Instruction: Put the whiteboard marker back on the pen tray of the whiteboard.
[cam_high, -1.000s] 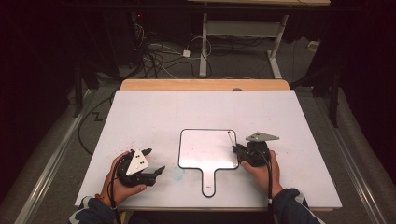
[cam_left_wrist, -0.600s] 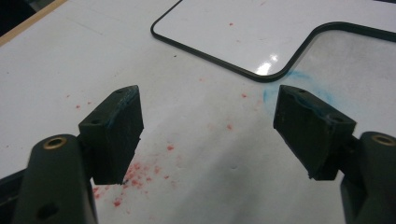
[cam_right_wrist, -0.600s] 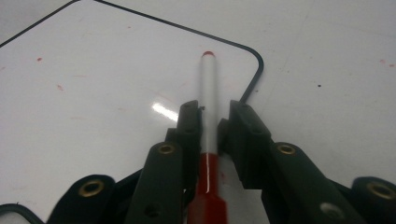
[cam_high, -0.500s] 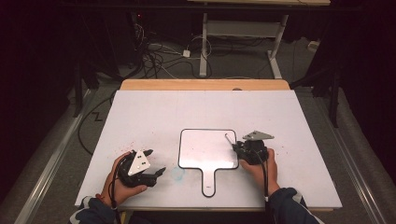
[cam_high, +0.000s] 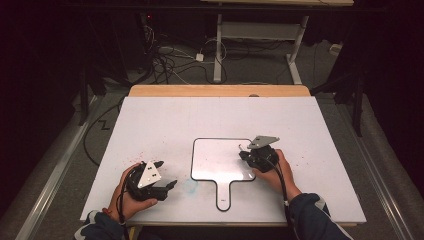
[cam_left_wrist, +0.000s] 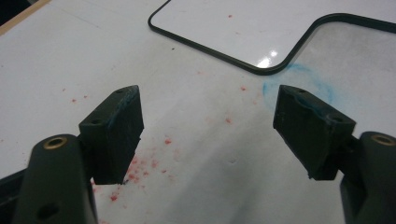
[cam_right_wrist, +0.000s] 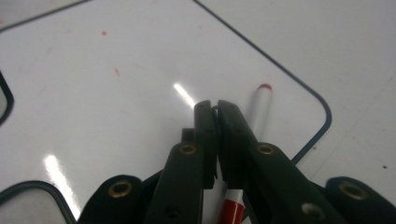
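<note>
A small whiteboard (cam_high: 220, 157) with a black rim and a short handle lies on the white table (cam_high: 200, 115). My right gripper (cam_high: 243, 155) rests over the board's right edge. Its jaws have just been closing and now stand shut (cam_right_wrist: 211, 106), with nothing between the tips. A white marker (cam_right_wrist: 260, 105) with a red tip lies on the whiteboard (cam_right_wrist: 116, 93), passing under the right jaw. My left gripper (cam_high: 167, 174) sits left of the handle, open and empty (cam_left_wrist: 208, 126), above the bare tabletop near the whiteboard's corner (cam_left_wrist: 280, 28).
A faint blue smudge (cam_left_wrist: 299, 79) and red specks (cam_left_wrist: 140, 168) mark the table near the left gripper. The table's far edge is a wooden strip (cam_high: 220, 91). Beyond it, cables (cam_high: 165, 60) and a desk frame (cam_high: 260, 35) stand on the floor.
The right gripper has shifted a little to the left, further over the whiteboard. The left hand and gripper have stayed put.
</note>
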